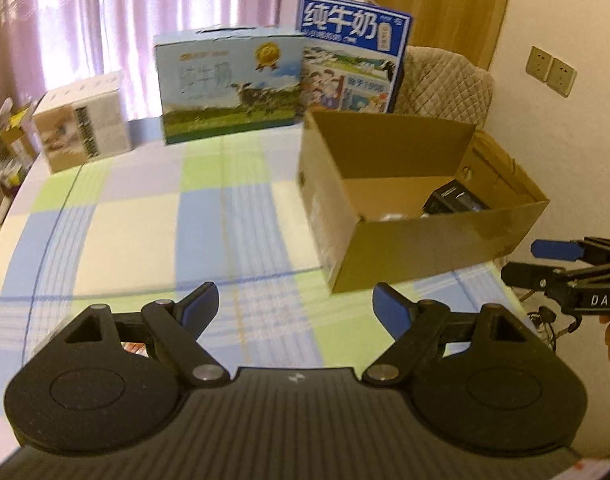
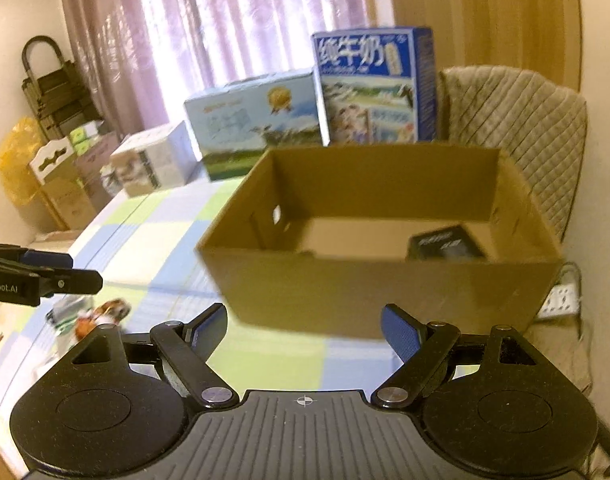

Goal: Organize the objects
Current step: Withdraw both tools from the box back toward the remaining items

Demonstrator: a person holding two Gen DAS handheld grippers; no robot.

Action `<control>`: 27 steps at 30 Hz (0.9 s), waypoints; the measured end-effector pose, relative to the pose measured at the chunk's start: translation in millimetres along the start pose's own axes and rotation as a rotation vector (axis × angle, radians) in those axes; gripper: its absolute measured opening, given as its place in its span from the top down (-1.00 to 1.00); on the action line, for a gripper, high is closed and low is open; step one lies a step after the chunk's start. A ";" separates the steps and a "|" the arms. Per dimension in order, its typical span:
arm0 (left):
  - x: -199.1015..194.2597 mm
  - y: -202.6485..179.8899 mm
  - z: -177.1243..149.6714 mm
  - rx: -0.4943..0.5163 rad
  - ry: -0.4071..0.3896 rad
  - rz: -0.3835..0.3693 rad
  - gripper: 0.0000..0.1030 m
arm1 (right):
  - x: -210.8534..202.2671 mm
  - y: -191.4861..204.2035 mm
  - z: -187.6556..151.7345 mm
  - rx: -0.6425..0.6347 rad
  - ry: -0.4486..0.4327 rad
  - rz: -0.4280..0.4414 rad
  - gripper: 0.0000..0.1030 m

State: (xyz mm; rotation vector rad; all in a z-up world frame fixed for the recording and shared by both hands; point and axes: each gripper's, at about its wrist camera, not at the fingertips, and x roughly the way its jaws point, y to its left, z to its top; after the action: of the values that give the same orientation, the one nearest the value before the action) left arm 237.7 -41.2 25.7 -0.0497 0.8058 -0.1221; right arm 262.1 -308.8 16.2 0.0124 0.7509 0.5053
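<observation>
An open brown cardboard box (image 1: 417, 240) (image 2: 385, 280) stands at the table's right side. Inside it lies a black packet (image 1: 453, 198) (image 2: 445, 244), with something pale beside it in the left wrist view. My left gripper (image 1: 295, 308) hovers open over the checked tablecloth, left of the box, nothing between its fingers. My right gripper (image 2: 305, 330) is open too, just in front of the box's near wall, holding nothing. A small colourful packet (image 2: 89, 314) lies on the cloth at the left. Each gripper shows at the edge of the other's view: the right one (image 1: 545, 260), the left one (image 2: 77, 270).
Two milk cartons (image 1: 229, 84) (image 1: 351, 56) and a small white box (image 1: 85, 120) stand along the table's far edge. A quilted chair (image 2: 517, 128) sits behind the brown box. A power strip (image 2: 559, 300) lies on the floor at right. Boxes and a folded trolley (image 2: 53, 92) crowd the left wall.
</observation>
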 end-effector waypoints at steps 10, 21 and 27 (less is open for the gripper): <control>-37.4 61.3 -51.2 -0.074 0.047 0.108 -0.58 | 32.0 64.0 -36.4 -0.031 0.130 0.095 -0.58; -55.3 142.6 -96.9 -0.137 0.094 0.230 -0.42 | 63.1 110.1 -48.2 -0.054 0.194 0.101 -0.57; -36.0 188.9 -107.0 -0.076 0.134 0.264 -0.28 | 67.9 116.0 -53.0 -0.021 0.208 0.051 -0.57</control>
State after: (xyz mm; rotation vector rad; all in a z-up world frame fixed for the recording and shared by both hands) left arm 152.8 150.9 -39.8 -0.0064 0.9430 0.1562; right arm 218.9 -185.3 -45.1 -0.0411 0.9500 0.5688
